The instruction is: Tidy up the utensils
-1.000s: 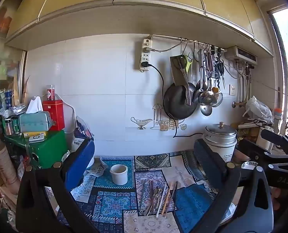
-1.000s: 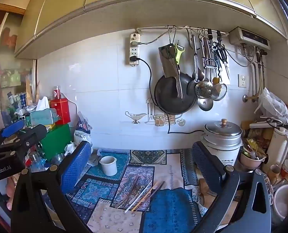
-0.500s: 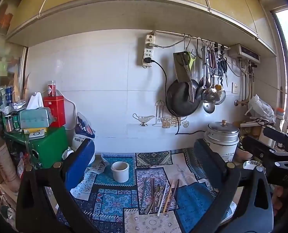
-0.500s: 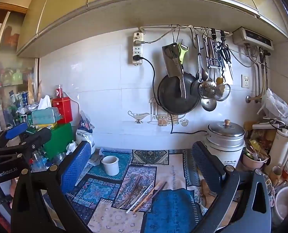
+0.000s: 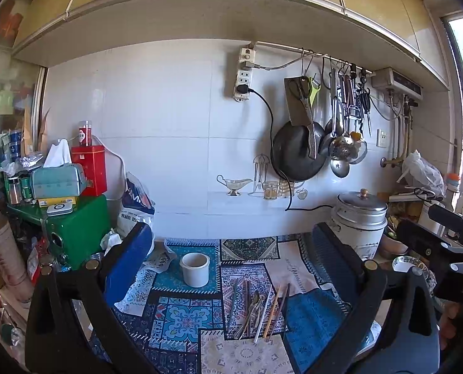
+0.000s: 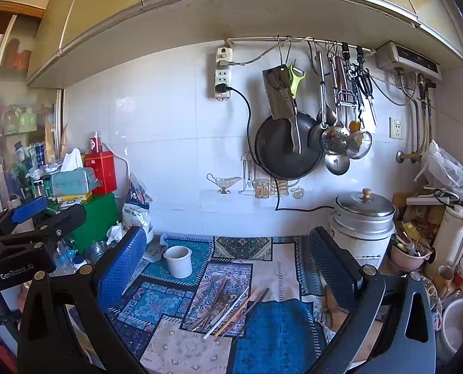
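Nothing sorted yet, by the look of it. The utensils (image 5: 256, 308) lie loose, low centre of frame, on the patterned desk (image 5: 181, 314); the white cup (image 5: 195, 268), upper left of them, looks empty. Your left gripper (image 5: 231, 258) and right gripper (image 6: 228, 258) both hang released, fingers wide, grasping nothing.

Glossy white wall tiles (image 5: 169, 124) (patterned cloth mat (image 5: 184, 314) below).
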`<state>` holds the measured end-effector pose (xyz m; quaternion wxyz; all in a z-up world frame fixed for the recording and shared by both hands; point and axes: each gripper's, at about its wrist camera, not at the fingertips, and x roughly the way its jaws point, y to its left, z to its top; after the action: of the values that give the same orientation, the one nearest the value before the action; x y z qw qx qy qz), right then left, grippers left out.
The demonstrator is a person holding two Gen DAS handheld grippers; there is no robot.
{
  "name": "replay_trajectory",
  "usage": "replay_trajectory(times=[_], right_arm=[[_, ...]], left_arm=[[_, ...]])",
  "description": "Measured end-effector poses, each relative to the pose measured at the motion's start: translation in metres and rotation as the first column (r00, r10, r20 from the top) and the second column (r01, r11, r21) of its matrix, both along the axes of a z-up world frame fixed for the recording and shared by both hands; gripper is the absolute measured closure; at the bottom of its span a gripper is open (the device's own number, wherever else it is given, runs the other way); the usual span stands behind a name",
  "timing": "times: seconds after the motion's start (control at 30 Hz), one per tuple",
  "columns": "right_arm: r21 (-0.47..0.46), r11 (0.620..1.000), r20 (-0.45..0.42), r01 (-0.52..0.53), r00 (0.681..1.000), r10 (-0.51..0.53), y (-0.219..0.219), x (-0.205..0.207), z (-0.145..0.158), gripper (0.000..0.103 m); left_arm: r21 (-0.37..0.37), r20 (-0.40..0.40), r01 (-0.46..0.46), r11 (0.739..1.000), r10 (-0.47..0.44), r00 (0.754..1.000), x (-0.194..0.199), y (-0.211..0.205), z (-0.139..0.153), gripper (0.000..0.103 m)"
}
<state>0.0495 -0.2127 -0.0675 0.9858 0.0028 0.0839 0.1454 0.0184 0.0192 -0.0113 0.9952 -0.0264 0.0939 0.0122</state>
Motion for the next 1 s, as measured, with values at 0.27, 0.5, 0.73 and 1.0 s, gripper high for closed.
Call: replay_trajectory(times=[0.27, 0.5, 0.73, 1.0], right_arm=[[0.001, 1.000, 0.001, -0.001, 1.000, 0.001, -0.0005, -0.0005, -0.0011, 0.000], [0.012, 1.000, -0.008, -0.004, 1.000, 0.004, -0.0012, 0.0014, -0.0041, 0.000], [0.026, 1.000, -0.018, -0.008, 1.000, 0.008, -0.0019, 0.0033, -0.0044, 0.000], [0.026, 1.000, -0.028, -0.009, 1.000, 0.010, -0.0013, 0.0037, -0.0053, 0.000]], left_arm=[[-0.008, -0.003, 0.000, 1.000, 0.000, 1.000, 0.0002, 0.0019, -0.0025, 0.000], [-0.007, -0.009, -0.003, 1.000, 0.003, 1.000, 0.0015, 0.0031, -0.0037, 0.000], [0.000, -0.008, -0.002, 1.000, 0.002, 1.000, 0.0003, 0.0030, -0.0045, 0.000], [0.000, -0.010, -0.002, 1.000, 0.002, 1.000, 0.0014, 0.0027, -0.0043, 0.000]])
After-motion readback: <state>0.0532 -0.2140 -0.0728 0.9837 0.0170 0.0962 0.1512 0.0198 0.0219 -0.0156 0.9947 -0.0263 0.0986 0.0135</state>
